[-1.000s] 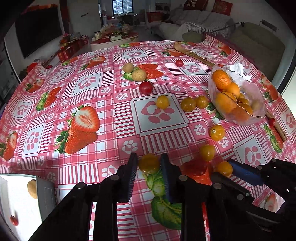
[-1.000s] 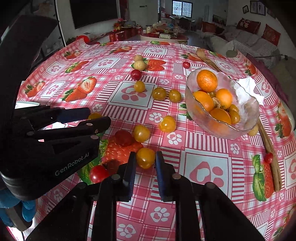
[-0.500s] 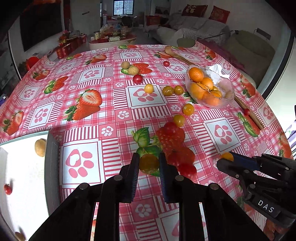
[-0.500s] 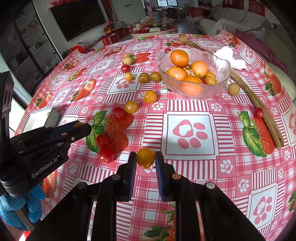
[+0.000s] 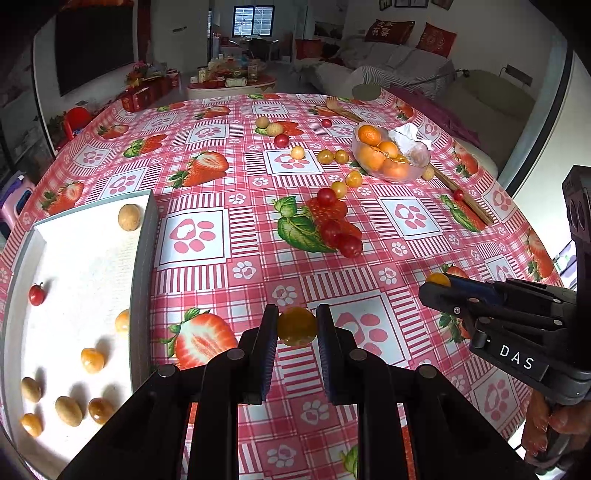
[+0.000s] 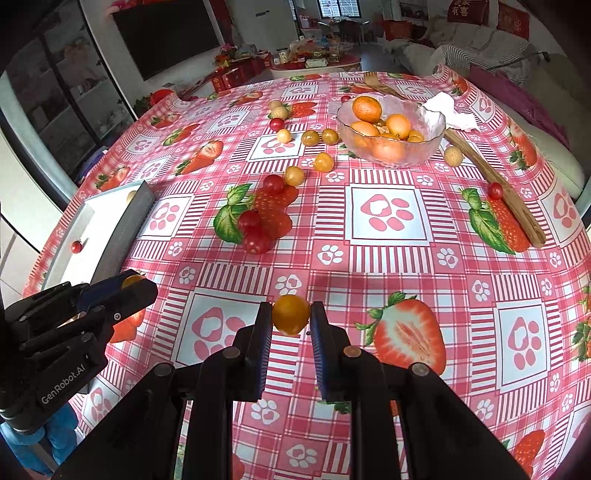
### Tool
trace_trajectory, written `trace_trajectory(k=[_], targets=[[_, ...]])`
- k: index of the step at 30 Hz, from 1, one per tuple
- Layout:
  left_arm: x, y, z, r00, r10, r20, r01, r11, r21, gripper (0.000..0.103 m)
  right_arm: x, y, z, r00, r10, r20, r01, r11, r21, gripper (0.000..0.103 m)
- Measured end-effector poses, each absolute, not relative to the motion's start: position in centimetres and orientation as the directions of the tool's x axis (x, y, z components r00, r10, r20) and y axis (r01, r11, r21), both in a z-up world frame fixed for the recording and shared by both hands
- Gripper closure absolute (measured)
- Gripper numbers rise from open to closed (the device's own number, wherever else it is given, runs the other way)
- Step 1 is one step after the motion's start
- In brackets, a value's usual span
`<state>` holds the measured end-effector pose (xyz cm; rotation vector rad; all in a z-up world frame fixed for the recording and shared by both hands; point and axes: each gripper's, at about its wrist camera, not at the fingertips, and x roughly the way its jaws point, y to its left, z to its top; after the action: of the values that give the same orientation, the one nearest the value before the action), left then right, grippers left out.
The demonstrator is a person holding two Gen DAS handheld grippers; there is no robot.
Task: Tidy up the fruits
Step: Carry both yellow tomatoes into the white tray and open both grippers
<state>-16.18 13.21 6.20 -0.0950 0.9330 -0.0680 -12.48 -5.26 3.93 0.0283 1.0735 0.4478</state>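
Two grippers each pinch a small round fruit. The left gripper (image 5: pixel 297 326) clamps a smooth yellow-orange tomato (image 5: pixel 297 325); the right gripper (image 6: pixel 291 314) clamps a glossy orange tomato (image 6: pixel 291 314), both above a shiny strawberry-print tablecloth (image 6: pixel 391 258).

1. A dark flat television (image 6: pixel 166 35) hangs on a white wall at the left.
2. A pale sofa (image 5: pixel 391 62) with red cushions (image 5: pixel 437 38) lines the right wall.
3. Daylight enters through a far window (image 5: pixel 253 14) beyond a low, cluttered coffee table (image 6: pixel 316 61).
4. A glass-fronted cabinet (image 6: pixel 70 85) stands left.
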Motion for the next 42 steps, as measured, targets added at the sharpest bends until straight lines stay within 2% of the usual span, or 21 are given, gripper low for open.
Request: trace_trajectory(k=[14, 25, 35, 42], targets=[[-20.6, 18.2, 7.3, 0.642, -0.078, -0.763, -0.061, 0.987, -0.152, 0.081, -15.0, -0.8, 6.0, 0.395, 0.383, -0.835, -0.411, 0.886, 0.213, 0.081], [-22.8, 25.0, 7.5, 0.663, 0.011, -0.748, -0.201, 0.966, -0.164, 0.081, -15.8, 4.9, 7.2, 0.362, 0.424, -0.830, -0.497, 0.841, 0.212, 0.081], [-22.4, 30.4, 6.7, 0.641, 0.103, -0.761, -0.295, 0.948, -0.120, 0.081, -15.3, 10.2, 7.7, 0.318, 0.462, -0.828, -0.557, 0.797, 0.231, 0.081], [-20.2, 33.7, 5.2, 0.593, 0.107, -0.798, -0.350, 0.927, -0.136, 0.081, -13.3, 14.6, 7.4, 0.268, 0.482, -0.834, -0.581, 0.771, 0.259, 0.081]])
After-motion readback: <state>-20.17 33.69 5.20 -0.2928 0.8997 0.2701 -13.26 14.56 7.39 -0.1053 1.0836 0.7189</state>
